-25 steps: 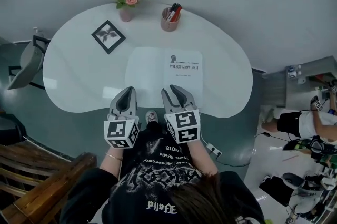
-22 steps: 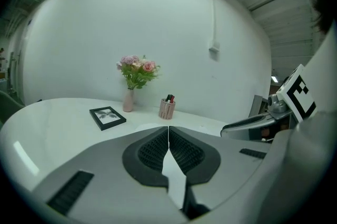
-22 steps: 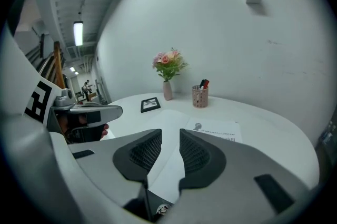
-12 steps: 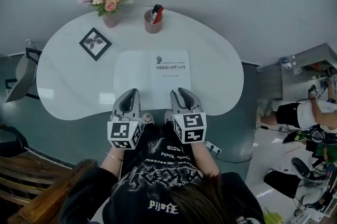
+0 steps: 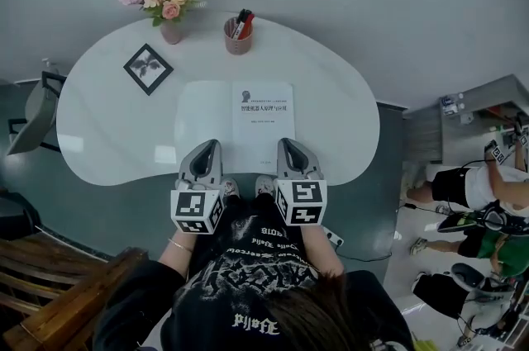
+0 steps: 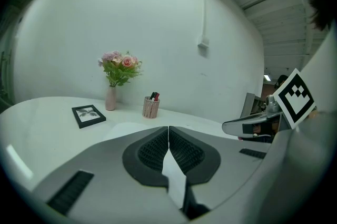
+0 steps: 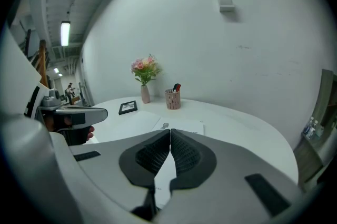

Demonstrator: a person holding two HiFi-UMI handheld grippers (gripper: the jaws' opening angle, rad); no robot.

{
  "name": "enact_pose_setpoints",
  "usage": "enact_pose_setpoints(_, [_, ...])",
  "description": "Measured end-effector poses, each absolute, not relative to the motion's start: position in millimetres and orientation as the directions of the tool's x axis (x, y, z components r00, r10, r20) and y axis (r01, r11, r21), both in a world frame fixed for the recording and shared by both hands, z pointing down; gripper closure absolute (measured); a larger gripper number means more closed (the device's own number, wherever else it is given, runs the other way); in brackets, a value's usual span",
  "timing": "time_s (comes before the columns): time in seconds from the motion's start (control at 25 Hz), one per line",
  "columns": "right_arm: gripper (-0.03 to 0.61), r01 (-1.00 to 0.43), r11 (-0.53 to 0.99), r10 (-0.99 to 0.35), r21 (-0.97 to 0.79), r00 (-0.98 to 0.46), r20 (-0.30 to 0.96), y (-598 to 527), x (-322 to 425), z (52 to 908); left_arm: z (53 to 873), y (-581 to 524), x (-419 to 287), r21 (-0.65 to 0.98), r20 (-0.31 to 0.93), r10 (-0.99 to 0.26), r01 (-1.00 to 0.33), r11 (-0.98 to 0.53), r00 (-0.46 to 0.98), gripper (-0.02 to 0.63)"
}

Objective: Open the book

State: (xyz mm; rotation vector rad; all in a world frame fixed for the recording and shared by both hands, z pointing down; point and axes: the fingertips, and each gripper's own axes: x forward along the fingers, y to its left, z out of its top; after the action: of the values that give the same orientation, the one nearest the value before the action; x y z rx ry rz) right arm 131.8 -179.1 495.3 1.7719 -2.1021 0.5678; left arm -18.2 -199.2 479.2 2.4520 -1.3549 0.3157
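The book [image 5: 263, 114] lies flat in the middle of the desk [image 5: 99, 126], close to its near edge, while the left tool [image 5: 206, 147] and the right tool [image 5: 291, 144] hover over that edge, each with jaws pressed together on nothing.

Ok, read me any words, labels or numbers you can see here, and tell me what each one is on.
Book page: a bold line of Chinese characters under a small emblem, too small to read; finer lines below, also unreadable.
Black shirt: gothic lettering, upside down from the head view, not readable with certainty.
Marker cubes: black-and-white square patterns, no words.
Nothing else carries print I can make out.
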Motion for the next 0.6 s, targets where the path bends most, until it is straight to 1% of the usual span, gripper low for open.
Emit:
enact_pose_setpoints(0.4, [0.551,-0.980,0.197,-0.841,0.002,-0.168,0.515,-183.2,129.6,498.1,481.3,-201.2,-20.1,0.176,0.354,-0.787,-0.863,-0.474,0.504,0.589])
enact_pose_setpoints(0.6, [0.551,-0.977,0.212,-0.837,-0.008,-0.186,0.514,-186.9,126.6,496.0,479.5,-204.3,-22.6,0.219,0.344,-0.799,-0.870,-0.442,0.493,0.589])
